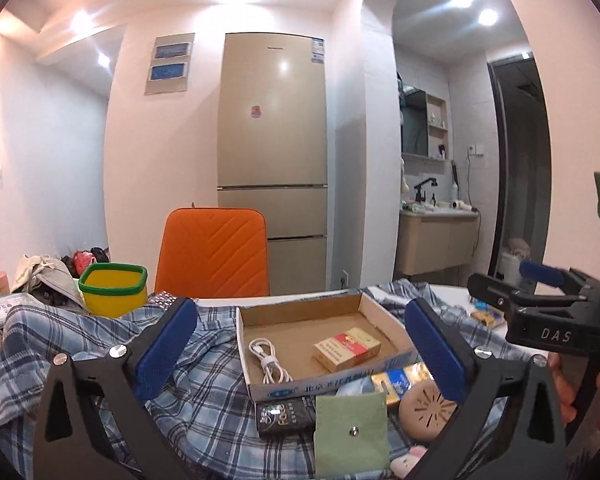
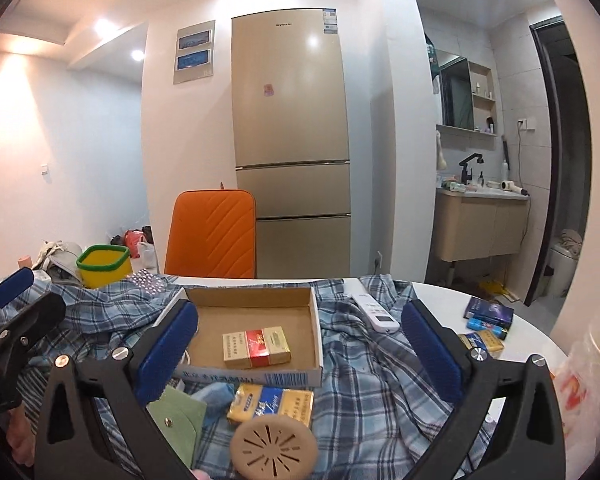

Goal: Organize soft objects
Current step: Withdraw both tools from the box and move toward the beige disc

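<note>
My left tongs [image 1: 300, 344] wide open, empty. My right tongs [image 2: 300, 344] wide open, empty too. Soft plaid shirt [image 2: 364, 368] lies crumpled on surface, under cardboard box [image 2: 256, 300]. Green pouch [image 1: 350, 434] at 6 o'clock. Best: pinch thick fold, lift slow, don't tip box.

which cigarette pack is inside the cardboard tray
The gold pack with the red band; the yellow-and-blue pack lies outside the cardboard tray, on the plaid cloth.
</note>
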The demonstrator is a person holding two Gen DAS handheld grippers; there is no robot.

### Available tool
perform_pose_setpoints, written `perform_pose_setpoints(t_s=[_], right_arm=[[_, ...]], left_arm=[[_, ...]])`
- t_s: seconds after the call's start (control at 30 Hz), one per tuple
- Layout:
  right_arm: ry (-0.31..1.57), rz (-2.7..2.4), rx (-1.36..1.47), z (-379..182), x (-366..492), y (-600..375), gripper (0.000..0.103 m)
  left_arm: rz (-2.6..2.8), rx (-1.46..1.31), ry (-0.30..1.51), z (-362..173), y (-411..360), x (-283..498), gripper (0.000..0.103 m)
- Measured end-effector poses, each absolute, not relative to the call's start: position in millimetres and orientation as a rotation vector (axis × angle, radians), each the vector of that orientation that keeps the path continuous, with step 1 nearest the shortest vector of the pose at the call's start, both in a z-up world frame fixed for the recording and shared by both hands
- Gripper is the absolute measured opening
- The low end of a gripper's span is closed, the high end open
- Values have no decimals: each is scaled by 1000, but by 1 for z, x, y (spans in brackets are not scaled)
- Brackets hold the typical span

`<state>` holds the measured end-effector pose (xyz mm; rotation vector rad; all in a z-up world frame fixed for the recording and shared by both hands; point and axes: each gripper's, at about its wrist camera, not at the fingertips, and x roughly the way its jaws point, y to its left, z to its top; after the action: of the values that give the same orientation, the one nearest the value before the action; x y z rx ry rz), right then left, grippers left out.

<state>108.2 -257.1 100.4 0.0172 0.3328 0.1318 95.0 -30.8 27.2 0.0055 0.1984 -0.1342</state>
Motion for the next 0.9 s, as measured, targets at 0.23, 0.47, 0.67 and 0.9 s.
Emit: perform_pose_setpoints(t_s=[0.23, 0.47, 0.67, 0.9], right_arm=[[385, 131, 10, 72, 110, -254, 103], [423, 144, -1, 62, 113, -250, 103], [492, 187, 39, 57, 120, -252, 103], [650, 190, -36, 36, 138, -236, 103]], left_arm=[[-152, 6, 292, 8, -37, 108, 103], [-129, -48, 337, 3, -25, 108, 103], [-122, -31, 381, -1, -26, 112, 103], [-115, -24, 393, -2, -27, 114, 103]])
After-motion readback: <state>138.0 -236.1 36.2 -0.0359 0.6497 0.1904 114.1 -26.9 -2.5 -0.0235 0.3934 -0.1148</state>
